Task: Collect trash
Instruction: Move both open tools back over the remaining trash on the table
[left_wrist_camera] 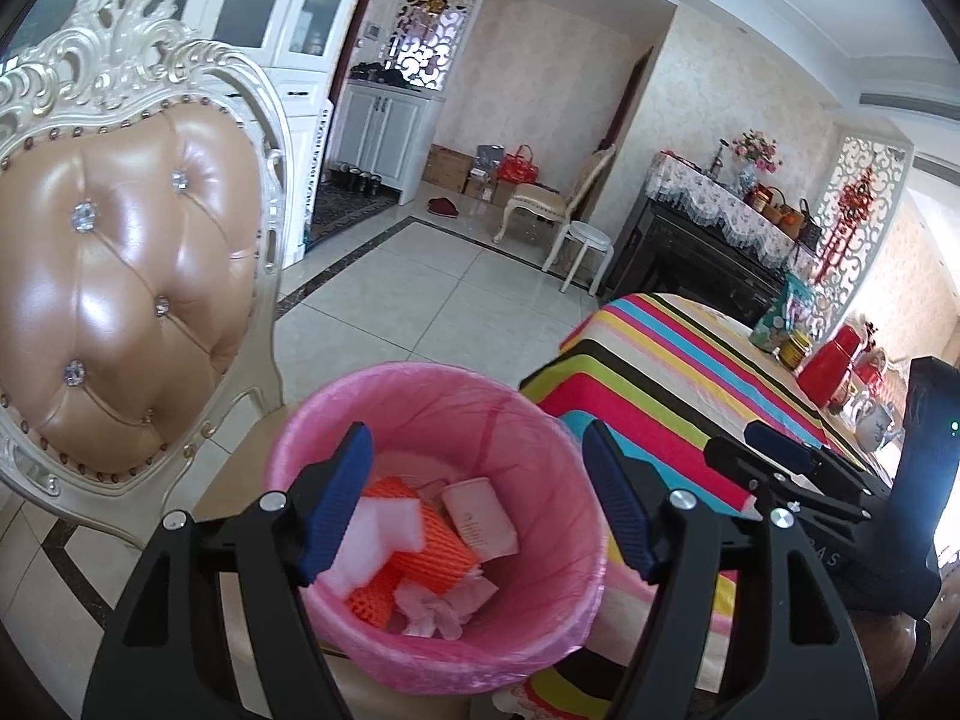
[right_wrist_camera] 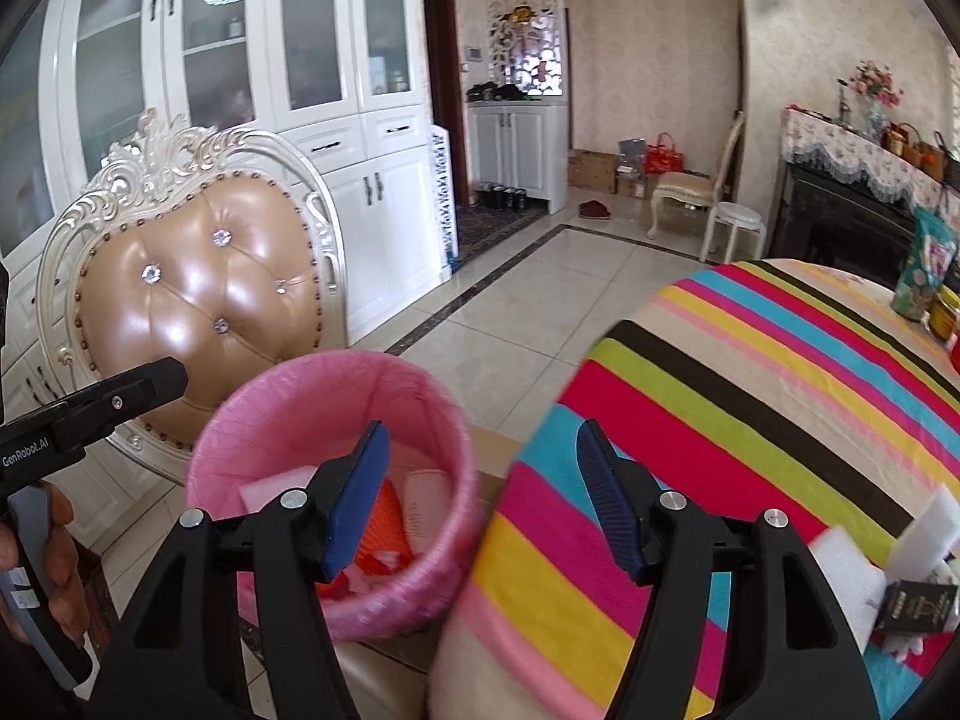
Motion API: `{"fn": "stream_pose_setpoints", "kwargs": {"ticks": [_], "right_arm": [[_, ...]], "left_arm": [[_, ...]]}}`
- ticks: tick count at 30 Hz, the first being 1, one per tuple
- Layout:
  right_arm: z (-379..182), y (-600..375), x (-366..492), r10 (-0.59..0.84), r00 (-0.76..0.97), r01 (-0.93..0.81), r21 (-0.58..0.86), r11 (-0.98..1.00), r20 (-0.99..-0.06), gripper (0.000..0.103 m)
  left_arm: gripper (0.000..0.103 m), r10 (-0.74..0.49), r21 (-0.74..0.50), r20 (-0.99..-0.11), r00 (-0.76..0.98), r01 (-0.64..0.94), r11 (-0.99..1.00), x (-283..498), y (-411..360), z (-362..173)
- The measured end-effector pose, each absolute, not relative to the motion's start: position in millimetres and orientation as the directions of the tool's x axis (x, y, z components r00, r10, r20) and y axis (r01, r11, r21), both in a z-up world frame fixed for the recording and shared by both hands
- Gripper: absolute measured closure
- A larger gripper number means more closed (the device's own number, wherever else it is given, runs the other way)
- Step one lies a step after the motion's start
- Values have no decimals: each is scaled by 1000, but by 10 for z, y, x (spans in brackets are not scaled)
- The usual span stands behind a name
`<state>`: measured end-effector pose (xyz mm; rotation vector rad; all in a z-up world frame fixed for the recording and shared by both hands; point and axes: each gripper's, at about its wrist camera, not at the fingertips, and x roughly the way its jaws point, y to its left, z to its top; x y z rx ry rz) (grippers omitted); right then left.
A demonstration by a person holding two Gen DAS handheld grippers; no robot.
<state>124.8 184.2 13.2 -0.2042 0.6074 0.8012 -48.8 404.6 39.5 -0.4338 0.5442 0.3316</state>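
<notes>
A pink bin (left_wrist_camera: 420, 372) lined with a pink bag stands on a seat beside the striped table (left_wrist_camera: 660, 372). Inside it lie an orange foam net (left_wrist_camera: 432, 540), white foam (left_wrist_camera: 372, 522), a pale pink box (left_wrist_camera: 480, 516) and crumpled tissue (left_wrist_camera: 438, 606). My left gripper (left_wrist_camera: 475, 432) hangs open over the bin with nothing between its pads. My right gripper (right_wrist_camera: 483, 429) is open and empty, between the bin (right_wrist_camera: 336, 366) and the table's edge (right_wrist_camera: 750, 390). White foam pieces (right_wrist_camera: 846, 564) and a small black box (right_wrist_camera: 915, 606) lie on the table at the lower right.
An ornate cream chair (left_wrist_camera: 132, 276) with a tan padded back stands just behind the bin. Snack bags and jars (left_wrist_camera: 786, 318) and a red container (left_wrist_camera: 834, 366) sit at the table's far side. A hand (right_wrist_camera: 60, 570) holds the left gripper's handle. White cabinets (right_wrist_camera: 240, 90) line the left wall.
</notes>
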Motion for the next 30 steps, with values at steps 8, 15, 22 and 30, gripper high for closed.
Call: {"fn": "stream_pose_setpoints", "kwargs": {"ticks": [8, 15, 22, 30], "right_arm": [[160, 1290, 1388, 567, 595, -664, 49, 746, -569, 41], [164, 762, 1476, 519, 647, -601, 45, 798, -559, 40], [143, 262, 1556, 467, 687, -534, 49, 844, -557, 40], [68, -294, 1631, 406, 717, -460, 52, 886, -567, 40]], "left_arm": [[33, 127, -301, -554, 823, -340, 891, -225, 3658, 431], [33, 73, -297, -551, 831, -278, 913, 3, 3296, 443], [33, 23, -289, -551, 834, -217, 932, 206, 2930, 445], [33, -28, -283, -555, 831, -158, 946, 405, 2548, 426]]}}
